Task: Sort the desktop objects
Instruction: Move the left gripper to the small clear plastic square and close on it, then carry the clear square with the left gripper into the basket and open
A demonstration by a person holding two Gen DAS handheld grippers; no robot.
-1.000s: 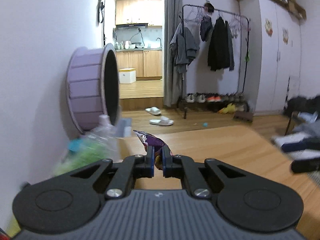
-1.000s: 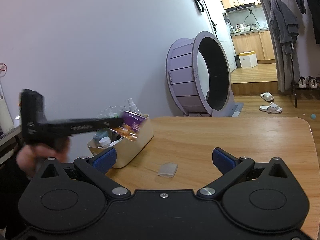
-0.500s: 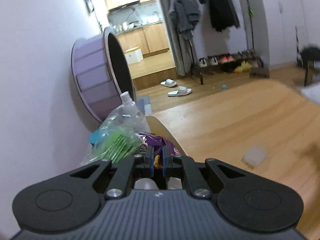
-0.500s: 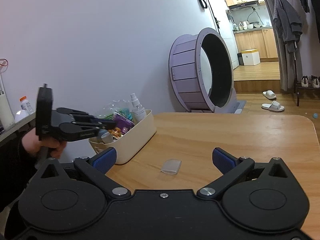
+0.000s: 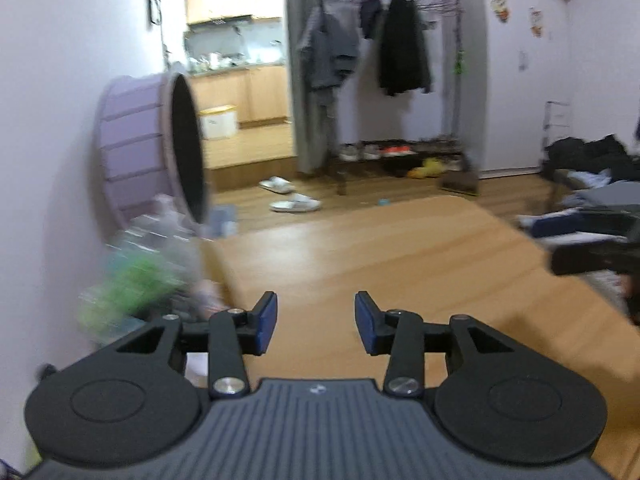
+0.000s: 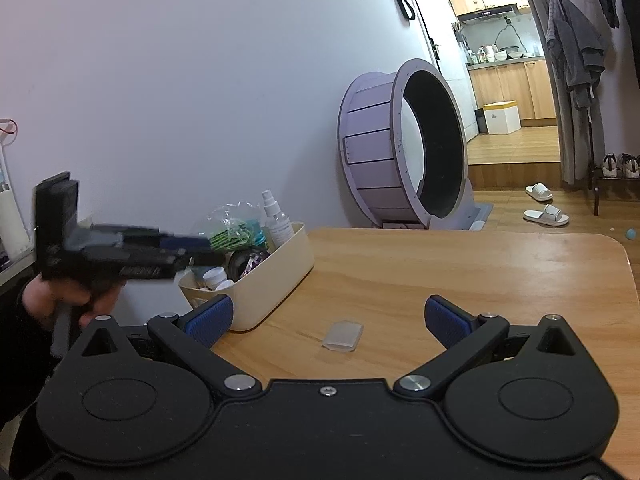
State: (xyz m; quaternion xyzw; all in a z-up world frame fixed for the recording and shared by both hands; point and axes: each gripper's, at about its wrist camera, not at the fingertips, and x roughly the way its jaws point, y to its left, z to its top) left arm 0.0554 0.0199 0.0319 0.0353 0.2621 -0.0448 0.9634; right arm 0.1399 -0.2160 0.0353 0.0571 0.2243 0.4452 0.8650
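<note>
Beside the cream bin (image 5: 208,256), in my left view, my left gripper (image 5: 316,322) stood spread and empty over bare table (image 5: 400,264). In my right view, my right gripper (image 6: 328,316) was spread too, the small clear packet (image 6: 343,335) lying near the bin (image 6: 272,280); it looked light, flat, slippery, best pinched across its short edges.

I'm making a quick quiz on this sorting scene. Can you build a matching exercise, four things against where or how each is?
Things:
1. spray bottle
2. clear flat packet
3. left claw
4. cream bin

States:
A. lying on the bare wooden table
B. open, holding nothing
C. upright in the bin
D. at the table's wall-side edge, full of items

Pairs: 1-C, 2-A, 3-B, 4-D
</note>
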